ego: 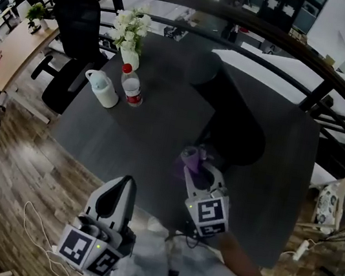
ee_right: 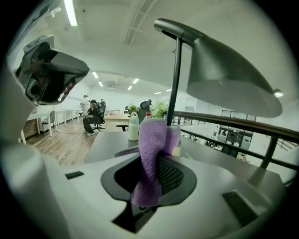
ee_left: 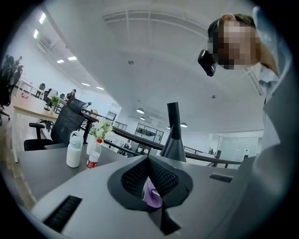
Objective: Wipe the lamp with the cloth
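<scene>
The lamp (ego: 236, 128) stands on the dark desk (ego: 139, 141). From the head view its dark shade lies just ahead of the right hand-held gripper (ego: 192, 169). In the right gripper view the shade (ee_right: 224, 74) spreads overhead and the thin stem drops down behind the cloth (ee_right: 152, 154).

The right hand-held gripper is closed on that purple cloth. The fabric is pinched between the mesh pads, bunches up over the jaw tips and hangs down into the gap. From above the cloth (ego: 190, 158) sits just beside the lamp's near edge, but whether they touch cannot be told.

The left hand-held gripper (ego: 128, 182) is held lower and to the left, near the desk's front edge and apart from the lamp. In its own view its jaws meet at the tips. A small purple piece (ee_left: 151, 195) sits between the pads, and whether it belongs to the same cloth cannot be told.

At the far left of the desk stand a white jug (ego: 102, 88), a bottle with a red cap (ego: 132, 86) and a vase of white flowers (ego: 131, 32).
</scene>
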